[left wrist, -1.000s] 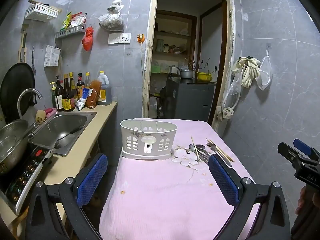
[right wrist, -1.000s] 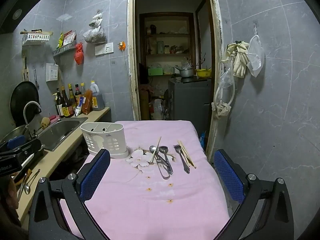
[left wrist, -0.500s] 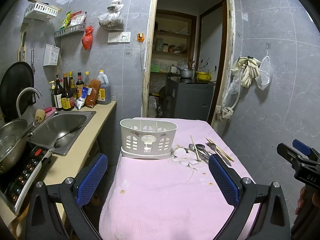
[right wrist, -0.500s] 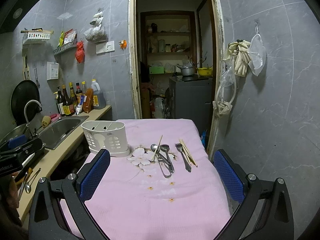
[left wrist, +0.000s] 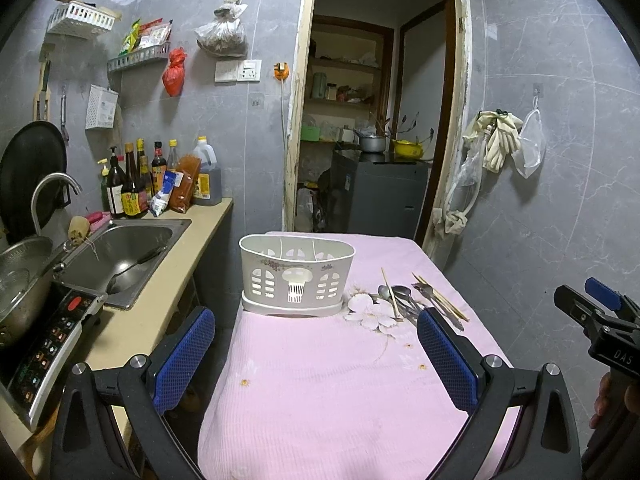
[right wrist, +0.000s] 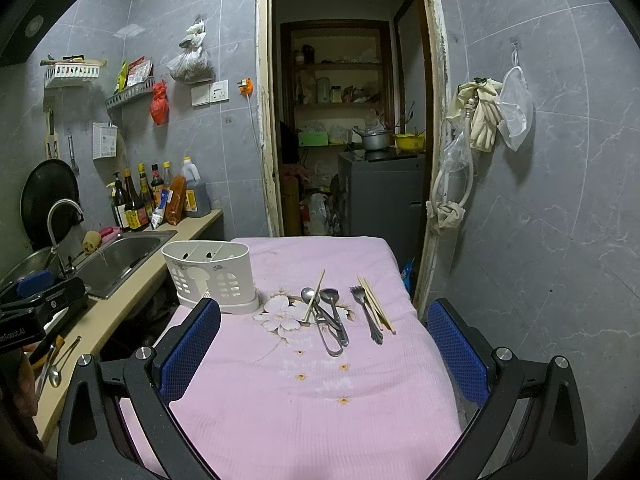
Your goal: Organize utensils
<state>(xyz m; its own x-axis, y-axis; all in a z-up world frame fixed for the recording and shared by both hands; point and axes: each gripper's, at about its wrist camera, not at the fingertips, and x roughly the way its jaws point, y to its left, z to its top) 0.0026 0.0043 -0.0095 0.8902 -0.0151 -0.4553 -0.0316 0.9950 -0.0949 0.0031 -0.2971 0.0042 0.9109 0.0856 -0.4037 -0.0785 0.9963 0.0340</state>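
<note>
A white slotted utensil holder (left wrist: 296, 276) (right wrist: 212, 276) stands on the pink cloth-covered table (left wrist: 320, 380) (right wrist: 320, 392). To its right lie two spoons (right wrist: 334, 316) (left wrist: 400, 296), a single chopstick (right wrist: 314, 296), a fork (right wrist: 366, 312) and a pair of chopsticks (right wrist: 376, 304) (left wrist: 440, 296). My left gripper (left wrist: 316, 356) is open above the near part of the table, short of the holder, with nothing between its blue pads. My right gripper (right wrist: 324, 352) is open too, facing the utensils from the near side and apart from them.
A beige counter (left wrist: 176, 264) with a steel sink (left wrist: 120, 248), sauce bottles (left wrist: 136, 184) and an induction cooker (left wrist: 52, 340) runs along the left. A spoon (right wrist: 56, 372) lies on the counter's near end. A doorway (right wrist: 344, 140) opens behind the table; a tiled wall closes the right.
Both views have shifted slightly, the right gripper edging a little towards the utensils. Nothing on the table has moved and both grippers stay open.
</note>
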